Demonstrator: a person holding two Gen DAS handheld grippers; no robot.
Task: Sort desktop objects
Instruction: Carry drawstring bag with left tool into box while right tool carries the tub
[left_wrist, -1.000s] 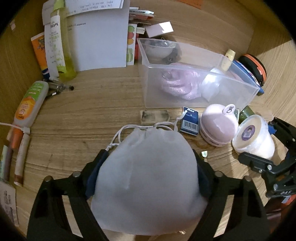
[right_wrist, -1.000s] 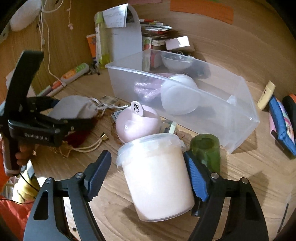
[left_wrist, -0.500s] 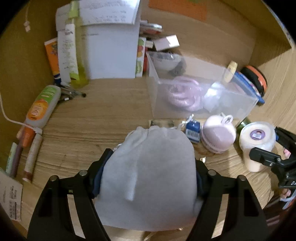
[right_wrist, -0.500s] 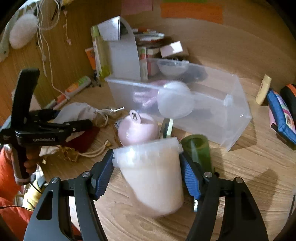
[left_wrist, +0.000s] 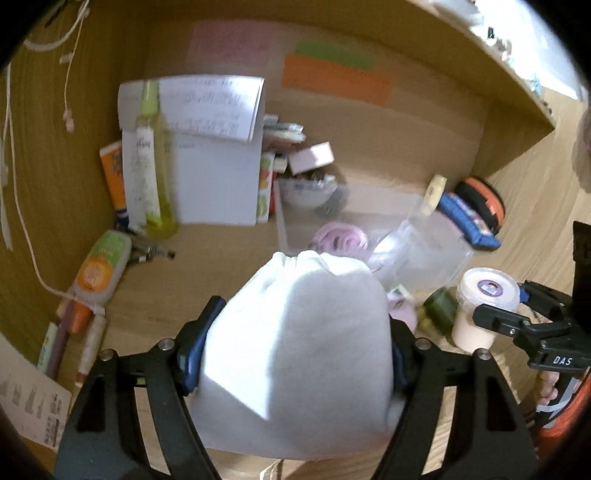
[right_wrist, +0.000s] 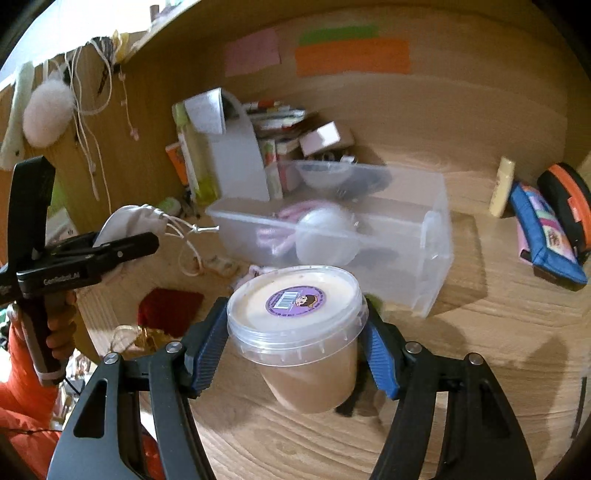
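White drawstring cloth pouch (left_wrist: 306, 343) sits clamped between the blue pads of the left hand-held gripper (left_wrist: 295, 354), raised above the wooden tabletop (left_wrist: 207, 266). Right of it, the right hand-held gripper (right_wrist: 291, 350) grasps a clear lidded plastic tub of pale cream (right_wrist: 299, 328) with a purple sticker, also off the tabletop. Behind both stands a clear rectangular plastic bin (right_wrist: 406, 236) holding a pink coil.

Both wrist views look steeply down, close, sharing the clear bin (left_wrist: 417, 254).
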